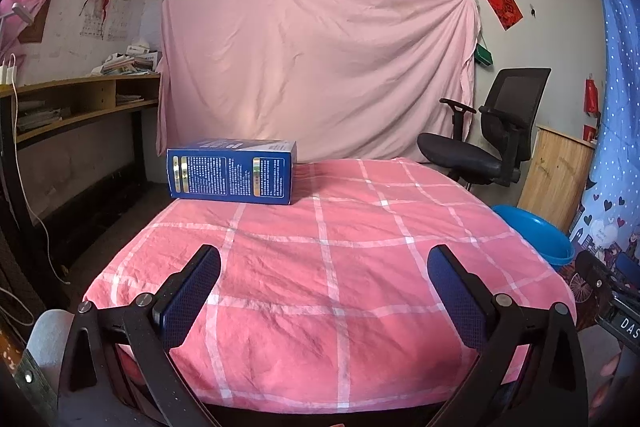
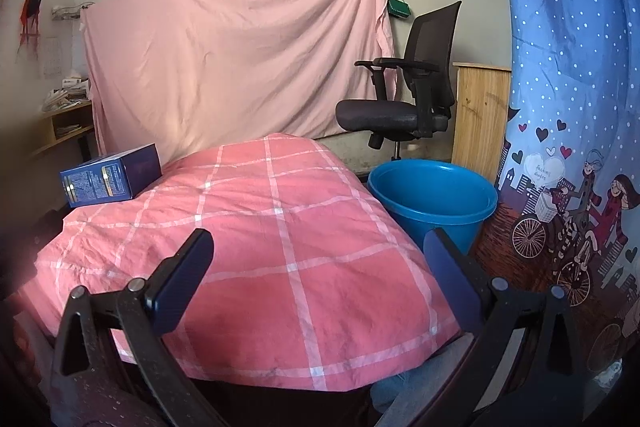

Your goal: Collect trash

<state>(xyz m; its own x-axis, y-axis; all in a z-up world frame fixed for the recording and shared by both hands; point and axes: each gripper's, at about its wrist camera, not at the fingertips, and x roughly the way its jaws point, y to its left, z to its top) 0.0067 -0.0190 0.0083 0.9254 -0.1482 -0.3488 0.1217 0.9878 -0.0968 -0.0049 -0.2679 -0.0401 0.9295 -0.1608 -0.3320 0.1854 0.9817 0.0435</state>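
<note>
**A:** Left wrist view: what does it show?

**B:** The left claw point(image 1: 324, 269) hangs wide open over the near part of a tabletop point(image 1: 360, 287) covered in pink checked cloth, with nothing between its two blue pads. A blue box point(image 1: 232, 171) lies on its side at the far left corner of the cloth, well apart from the claw. At the right edge, past the tabletop, the rim of a blue bucket point(image 1: 536, 235) peeks out. A black office chair point(image 1: 492, 131) stands behind, before a pink sheet point(image 1: 320, 67) hung on the wall.

**A:** And the right wrist view?

**B:** The right claw point(image 2: 318, 247) is likewise spread wide and empty, hovering over the near edge of the cloth. The box sits far off to its left at the tabletop's corner. The bucket stands on the floor just beside the tabletop's right side, near this claw; no trash shows on the visible part of its inner wall, though its bottom is hidden.

**A:** How far along is the collecting?

**B:** By the look of it, barely begun. The box, seemingly the only trash in sight, lies untouched; it has yet to be grasped, carried across and dropped into the bucket.
</note>
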